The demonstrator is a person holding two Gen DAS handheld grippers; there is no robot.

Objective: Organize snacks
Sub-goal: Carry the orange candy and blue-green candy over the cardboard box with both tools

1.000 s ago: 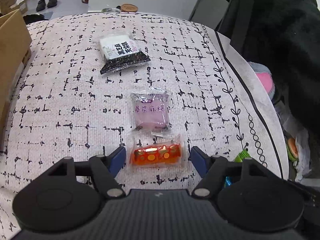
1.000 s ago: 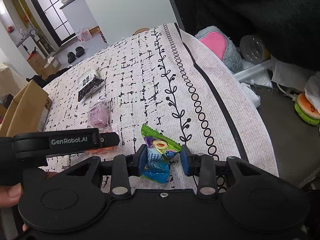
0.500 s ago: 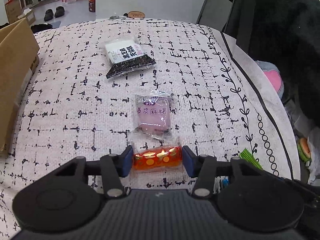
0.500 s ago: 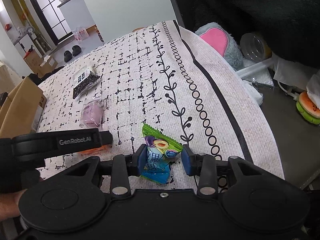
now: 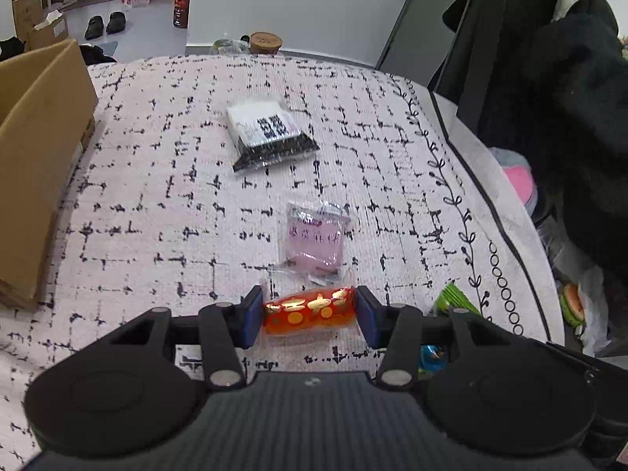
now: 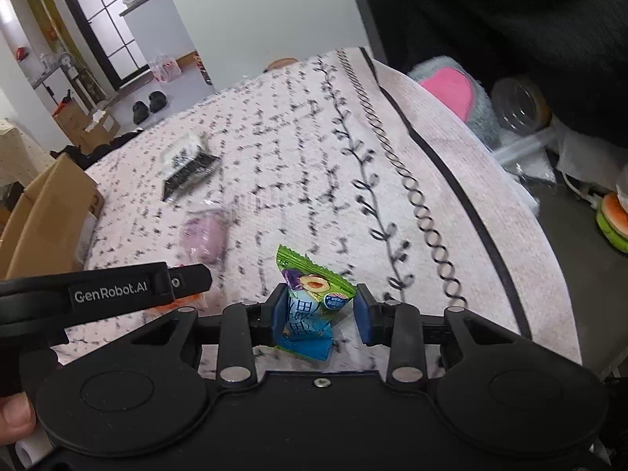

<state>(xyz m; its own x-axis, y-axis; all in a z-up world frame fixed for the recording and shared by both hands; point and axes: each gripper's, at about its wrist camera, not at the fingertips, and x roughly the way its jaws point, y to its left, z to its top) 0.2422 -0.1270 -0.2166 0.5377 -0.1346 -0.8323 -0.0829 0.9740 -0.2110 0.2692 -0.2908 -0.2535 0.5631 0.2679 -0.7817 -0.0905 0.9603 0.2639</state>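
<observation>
My left gripper (image 5: 310, 316) is shut on a red snack roll with gold print (image 5: 310, 308), a blue pad against each end, just above the patterned tablecloth (image 5: 157, 204). Beyond it lie a pink mochi packet (image 5: 314, 241) and, farther off, a black-and-white packet (image 5: 271, 137). My right gripper (image 6: 320, 314) holds a green and blue candy packet (image 6: 310, 298) upright, and its jaws are closing on it. In the right wrist view the left gripper's finger (image 6: 117, 294) reaches in from the left. The pink packet (image 6: 206, 237) and the black-and-white packet (image 6: 188, 167) are blurred there.
An open cardboard box (image 5: 35, 157) stands at the cloth's left edge. Off the right edge, lower down, are a grey and pink plush (image 6: 451, 90), a clear jar (image 6: 518, 106) and a burger toy (image 6: 614, 216). A dark coat hangs at the right.
My left gripper's jaws closed from wide open onto the red snack roll and rose a little with it. My right gripper kept its hold on the green and blue packet.
</observation>
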